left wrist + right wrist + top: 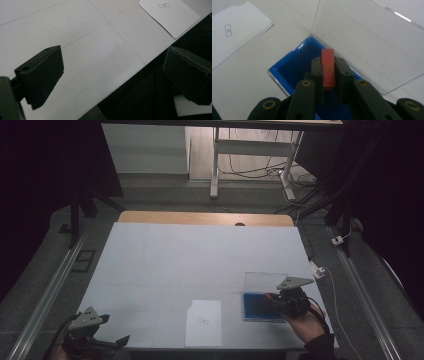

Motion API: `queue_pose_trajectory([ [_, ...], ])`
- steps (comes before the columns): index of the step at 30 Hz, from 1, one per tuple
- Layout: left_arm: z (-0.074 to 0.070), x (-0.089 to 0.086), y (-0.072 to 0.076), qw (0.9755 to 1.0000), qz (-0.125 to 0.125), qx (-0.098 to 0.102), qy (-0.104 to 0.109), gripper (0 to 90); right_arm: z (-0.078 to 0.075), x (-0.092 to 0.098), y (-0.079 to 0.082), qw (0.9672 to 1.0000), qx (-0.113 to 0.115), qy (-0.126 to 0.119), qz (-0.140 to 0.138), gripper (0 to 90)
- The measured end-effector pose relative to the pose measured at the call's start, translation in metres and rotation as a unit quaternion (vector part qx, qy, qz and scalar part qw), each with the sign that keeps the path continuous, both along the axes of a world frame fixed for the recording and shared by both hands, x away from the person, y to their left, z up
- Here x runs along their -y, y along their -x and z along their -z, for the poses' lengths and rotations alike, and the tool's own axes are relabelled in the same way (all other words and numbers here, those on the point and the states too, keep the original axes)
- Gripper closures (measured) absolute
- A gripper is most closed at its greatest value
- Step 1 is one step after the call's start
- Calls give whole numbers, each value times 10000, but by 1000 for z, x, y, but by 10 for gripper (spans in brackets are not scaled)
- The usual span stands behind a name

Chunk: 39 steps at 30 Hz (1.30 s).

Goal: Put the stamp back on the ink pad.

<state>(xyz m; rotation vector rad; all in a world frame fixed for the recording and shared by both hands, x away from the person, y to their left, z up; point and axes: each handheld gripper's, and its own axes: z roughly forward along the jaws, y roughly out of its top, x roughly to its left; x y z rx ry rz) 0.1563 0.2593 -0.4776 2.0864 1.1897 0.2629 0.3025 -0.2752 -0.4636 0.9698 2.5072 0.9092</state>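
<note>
Overhead, the right hand-held gripper hovers over a shallow blue-lined tray with an upright clear lid near the desk's front right edge. The left hand-held gripper idles wide open, empty, over the front edge. Up close, the right one pinches a small red rectangular stamp; next, probably inking it, then crossing open desk to the white paper sheet.

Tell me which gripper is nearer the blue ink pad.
Right. The right gripper is directly over the blue ink pad, jaws shut on a red stamp. The left gripper sits at the table's near left corner, well apart from it, jaws open.
</note>
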Motion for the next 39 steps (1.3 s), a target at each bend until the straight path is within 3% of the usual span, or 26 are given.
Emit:
queue_pose_trajectory([
  [21,0,1,0,10000,6,5,-19,35,13,-4,-6,9993,-294,233,-35,790],
  [30,0,1,0,10000,5,8,-32,35,14,-3,-7,9993,-338,149,-1,781],
  [39,0,1,0,10000,0,5,-30,35,9,-3,-6,9998,-186,6,62,660],
])
